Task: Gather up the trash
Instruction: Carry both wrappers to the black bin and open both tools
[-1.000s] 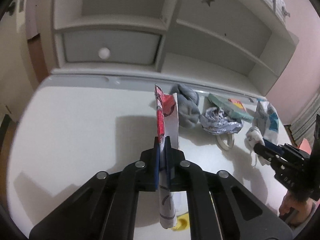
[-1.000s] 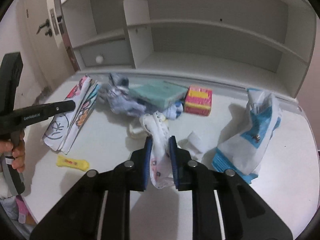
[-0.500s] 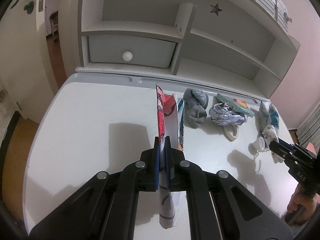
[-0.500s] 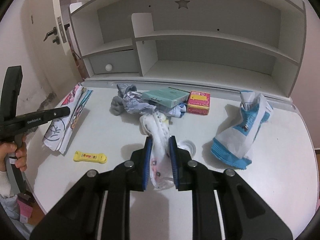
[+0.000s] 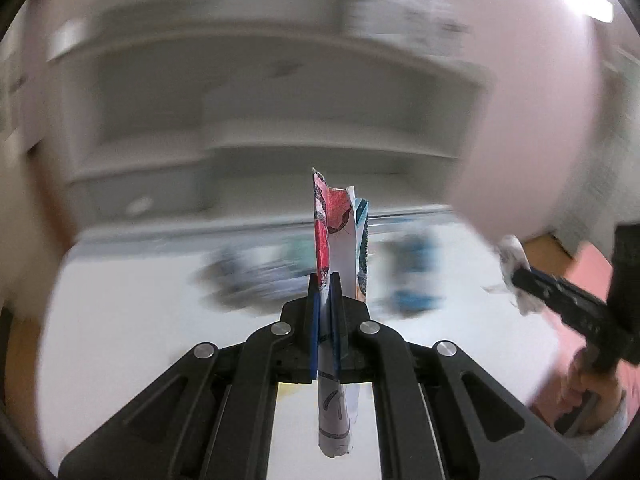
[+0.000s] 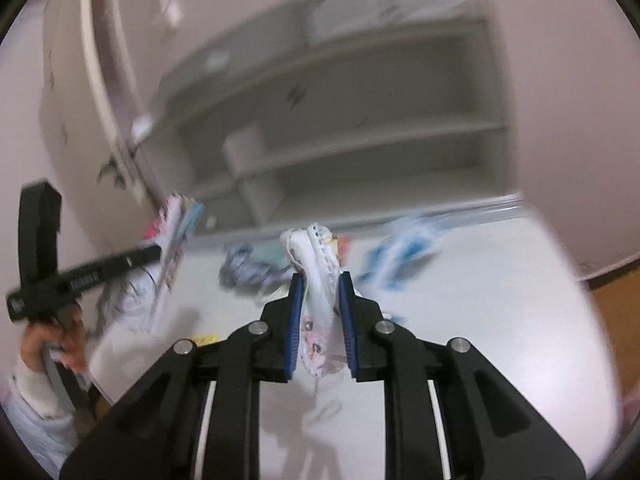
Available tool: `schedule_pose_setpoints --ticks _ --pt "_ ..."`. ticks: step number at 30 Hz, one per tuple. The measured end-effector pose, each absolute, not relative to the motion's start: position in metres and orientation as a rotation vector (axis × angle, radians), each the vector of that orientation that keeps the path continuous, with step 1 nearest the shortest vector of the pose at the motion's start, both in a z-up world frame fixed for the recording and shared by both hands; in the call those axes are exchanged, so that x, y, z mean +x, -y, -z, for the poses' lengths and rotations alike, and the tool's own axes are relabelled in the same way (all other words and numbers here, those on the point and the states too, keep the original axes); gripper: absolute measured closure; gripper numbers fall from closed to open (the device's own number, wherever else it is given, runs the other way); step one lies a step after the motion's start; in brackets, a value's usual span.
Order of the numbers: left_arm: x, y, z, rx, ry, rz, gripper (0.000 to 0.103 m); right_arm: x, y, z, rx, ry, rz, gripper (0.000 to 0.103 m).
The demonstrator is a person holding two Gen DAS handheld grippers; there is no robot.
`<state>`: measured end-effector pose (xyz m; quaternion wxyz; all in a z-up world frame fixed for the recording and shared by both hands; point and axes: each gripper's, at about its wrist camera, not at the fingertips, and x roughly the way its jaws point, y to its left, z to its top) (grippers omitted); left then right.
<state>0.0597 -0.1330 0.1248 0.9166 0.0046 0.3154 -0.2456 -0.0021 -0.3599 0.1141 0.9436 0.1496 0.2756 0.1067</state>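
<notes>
My left gripper [image 5: 325, 280] is shut on a folded printed paper [image 5: 338, 236], red, white and blue, held upright above the white desk [image 5: 132, 320]. It also shows in the right wrist view [image 6: 176, 236]. My right gripper [image 6: 320, 280] is shut on a crumpled white patterned cloth wrapper [image 6: 318, 264], lifted above the desk; it shows at the right of the left wrist view [image 5: 514, 264]. Both views are motion-blurred.
Blurred trash lies on the desk: a grey-blue crumpled heap [image 6: 248, 268], a blue and white bag [image 6: 400, 256] and a small yellow piece [image 6: 204, 339]. A white shelf unit [image 6: 360, 128] stands behind the desk. Wooden floor [image 6: 616, 308] shows at the right.
Both grippers have risen and pulled back from the desk with their loads still held. The views have swung and are now blurred.
</notes>
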Motion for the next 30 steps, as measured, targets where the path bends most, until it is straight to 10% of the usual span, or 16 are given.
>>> schedule_pose_setpoints --ticks 12,20,26,27,28,29,30 --pt "-0.115 0.477 -0.026 0.343 -0.931 1.343 0.099 -0.224 0.593 -0.033 0.714 -0.654 0.287 0.084" --pt "-0.144 0.562 0.182 0.58 -1.37 1.244 0.1 -0.291 0.655 0.188 1.125 -0.997 0.454 0.084" --pt "-0.144 0.579 0.208 0.614 -1.393 1.225 0.097 -0.294 0.666 0.229 1.228 -1.028 0.427 0.083" --pt "-0.144 0.581 0.207 0.612 -1.383 1.218 0.079 -0.292 0.666 0.23 1.237 -1.024 0.423 0.069" --pt "-0.143 0.582 0.207 0.603 -1.379 1.217 0.033 -0.297 0.67 0.232 1.25 -1.026 0.428 0.055" --pt "-0.145 0.584 0.204 0.582 -1.351 1.212 0.011 -0.298 0.673 0.231 1.263 -1.025 0.441 0.026" --pt "-0.148 0.583 0.196 0.56 -1.289 1.211 0.006 -0.303 0.678 0.229 1.267 -1.013 0.452 0.019"
